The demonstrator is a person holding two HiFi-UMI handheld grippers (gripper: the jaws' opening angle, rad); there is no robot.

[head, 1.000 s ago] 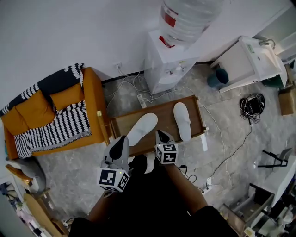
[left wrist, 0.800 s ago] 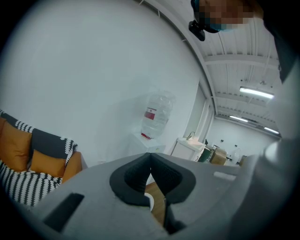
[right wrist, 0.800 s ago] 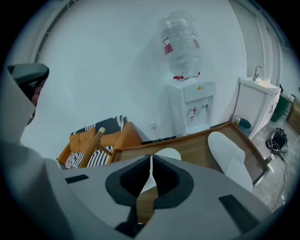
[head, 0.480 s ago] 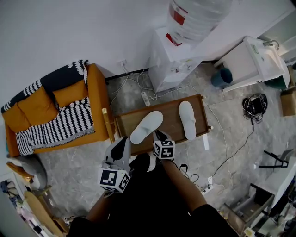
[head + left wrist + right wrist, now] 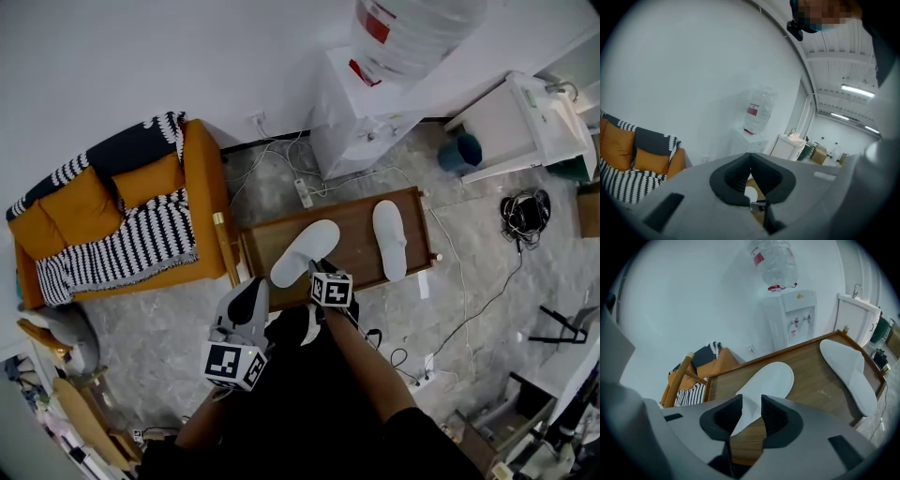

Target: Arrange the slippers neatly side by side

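Observation:
Two white slippers lie on a low wooden table (image 5: 352, 246). The left slipper (image 5: 306, 251) lies slanted, toe toward the far right. The right slipper (image 5: 390, 239) lies straight near the table's right end, well apart from the first. My right gripper (image 5: 317, 273) is at the slanted slipper's heel. Its jaws are opening, and in the right gripper view that slipper (image 5: 765, 384) sits between the parted pads of the right gripper (image 5: 751, 411). The other slipper (image 5: 851, 373) lies to the right. My left gripper (image 5: 249, 292) hangs shut and empty short of the table's near edge; the left gripper (image 5: 750, 160) points toward the wall.
An orange sofa (image 5: 112, 220) with a striped blanket stands left of the table. A water dispenser (image 5: 361, 112) stands against the wall behind it. Cables (image 5: 300, 183) and a power strip lie on the floor around the table. A white cabinet (image 5: 520, 127) is at the far right.
The head view has drifted slightly, so everything sits a little higher and further right. The slanted slipper and the right gripper at its heel keep nearly the same place on the table.

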